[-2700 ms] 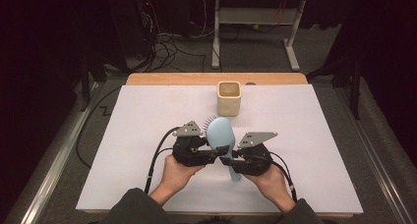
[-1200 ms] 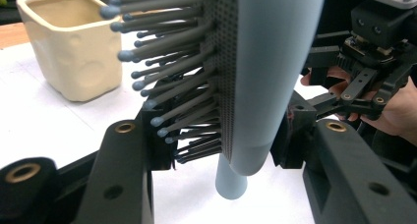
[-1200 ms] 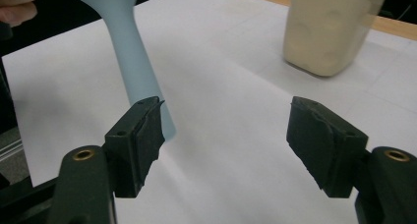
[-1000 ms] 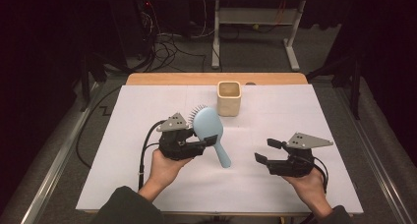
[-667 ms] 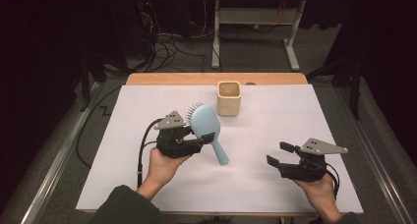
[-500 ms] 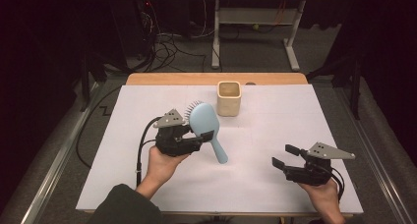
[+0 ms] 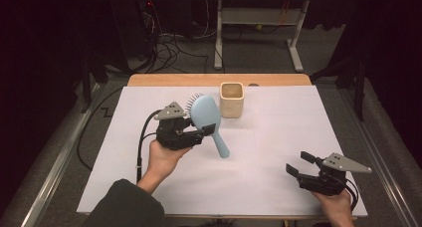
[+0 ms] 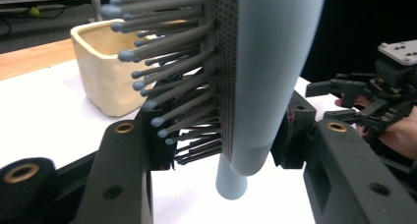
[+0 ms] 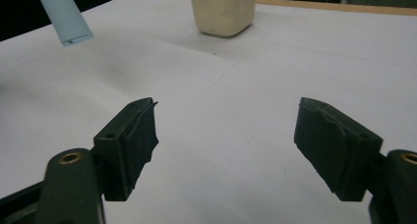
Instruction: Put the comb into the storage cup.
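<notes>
1. At the near right corner of the white sheet [image 7: 278,187], the right gripper [image 7: 298,163] rests low in the person's hand, well apart from everything else. Its jaws have just been opening and stand wide with nothing between them; in the right gripper view there is bare sheet between the two black pads.

2. At the near left, the left gripper [image 7: 209,129] is held up off the sheet and is clamped on a light blue hairbrush [image 7: 205,113]. The jaws grip it where the head narrows into the handle, one pad on the smooth back and one among the bristles, as the left gripper view shows.

3. The hairbrush stands tilted in the air, head up and bristles facing away to the left, with its handle [image 7: 221,145] slanting down toward the middle of the sheet.

4. Farther back, near the wooden table edge [image 7: 164,79], a cream cup [image 7: 232,98] stands upright, just beyond the brush head and apart from it.

5. The step in hand looks like a one-handed carry of the brush, the right gripper having let go of it.

6. The likely next move is to drop the handle into the cup, which calls for lifting the handle end over the rim and turning the brush more upright before releasing.
</notes>
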Motion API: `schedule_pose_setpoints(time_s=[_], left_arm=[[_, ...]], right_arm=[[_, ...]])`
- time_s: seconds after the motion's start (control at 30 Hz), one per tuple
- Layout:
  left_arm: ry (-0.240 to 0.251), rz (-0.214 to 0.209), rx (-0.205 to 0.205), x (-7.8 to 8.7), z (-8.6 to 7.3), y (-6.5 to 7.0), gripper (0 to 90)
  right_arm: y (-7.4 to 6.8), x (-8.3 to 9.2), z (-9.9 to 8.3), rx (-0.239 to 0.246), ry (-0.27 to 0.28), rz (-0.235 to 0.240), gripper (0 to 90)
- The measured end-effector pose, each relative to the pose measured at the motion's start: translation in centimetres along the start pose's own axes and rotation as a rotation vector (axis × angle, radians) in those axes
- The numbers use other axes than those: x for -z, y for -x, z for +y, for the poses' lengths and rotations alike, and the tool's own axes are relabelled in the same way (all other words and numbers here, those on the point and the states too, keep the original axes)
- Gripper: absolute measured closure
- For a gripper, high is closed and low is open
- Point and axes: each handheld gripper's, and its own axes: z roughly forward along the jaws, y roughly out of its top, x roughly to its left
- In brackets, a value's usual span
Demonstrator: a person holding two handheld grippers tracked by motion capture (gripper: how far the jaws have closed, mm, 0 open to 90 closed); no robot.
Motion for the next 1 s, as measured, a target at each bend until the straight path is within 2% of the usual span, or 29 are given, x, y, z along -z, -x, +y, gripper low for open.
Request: schedule_pose_setpoints(time_s=[0.13, 0.33, 0.43, 0.53, 0.6, 0.7, 1.0], left_arm=[[-0.008, 0.017, -0.011, -0.1, 0.5, -0.1, 52.9], [-0.004, 0.018, 0.005, -0.5, 1.1, -0.3, 52.9], [-0.001, 0.029, -0.002, -0.5, 1.4, -0.4, 52.8], [0.014, 0.033, -0.016, -0.5, 1.8, -0.6, 52.8], [0.018, 0.035, -0.015, -0.7, 1.9, -0.8, 52.7], [0.015, 0.045, -0.012, -1.0, 2.0, -1.1, 52.7], [0.028, 0.066, -0.029, -1.2, 3.2, -1.3, 52.6]], right_arm=[[0.3, 0.4, -0.7, -0.008, 0.002, -0.013, 23.1], [0.8, 0.4, -1.5, -0.021, -0.013, -0.018, 22.7], [0.9, 0.4, -1.7, -0.028, -0.01, -0.016, 22.7], [0.7, 0.3, -1.7, -0.013, -0.024, -0.019, 22.6], [0.6, 0.3, -1.7, 0.013, -0.029, -0.021, 22.6], [0.4, 0.4, -1.7, 0.025, -0.024, -0.019, 22.6], [0.4, 0.4, -1.7, 0.01, -0.028, -0.01, 22.6]])
